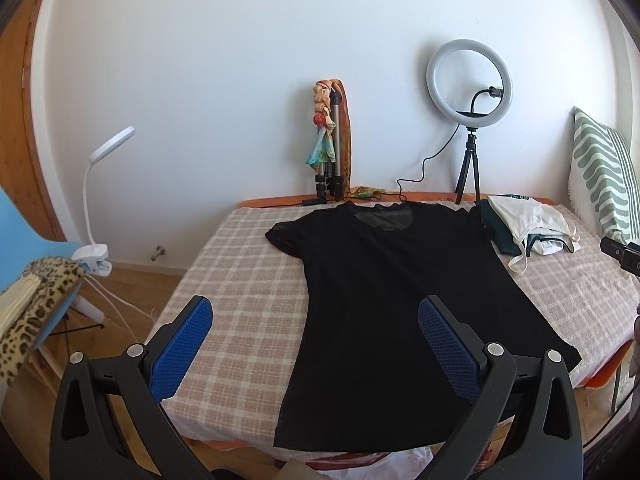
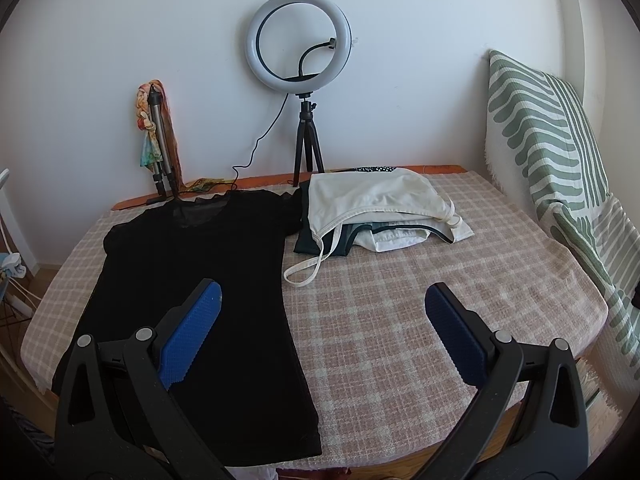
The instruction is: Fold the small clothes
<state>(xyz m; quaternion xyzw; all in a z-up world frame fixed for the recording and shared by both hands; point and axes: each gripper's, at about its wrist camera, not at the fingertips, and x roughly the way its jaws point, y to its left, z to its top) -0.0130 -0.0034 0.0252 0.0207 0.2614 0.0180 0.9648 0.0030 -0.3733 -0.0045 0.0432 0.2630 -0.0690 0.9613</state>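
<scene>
A black T-shirt (image 1: 384,300) lies flat on the checked table cover (image 1: 240,280), neck toward the wall, hem at the near edge. It also shows in the right wrist view (image 2: 192,288), at the left. My left gripper (image 1: 316,316) is open and empty, held above the shirt's near left part. My right gripper (image 2: 324,304) is open and empty, held above the shirt's right edge and the bare cover. A pile of folded clothes, white on top of dark green (image 2: 376,208), lies at the far right of the shirt; it also shows in the left wrist view (image 1: 528,224).
A ring light on a small tripod (image 2: 300,60) and a folded tripod with a coloured scarf (image 2: 154,132) stand against the back wall. A green-striped cushion (image 2: 552,140) leans at the right. A blue chair with a leopard cloth (image 1: 36,304) and a clip lamp (image 1: 96,208) stand at the left.
</scene>
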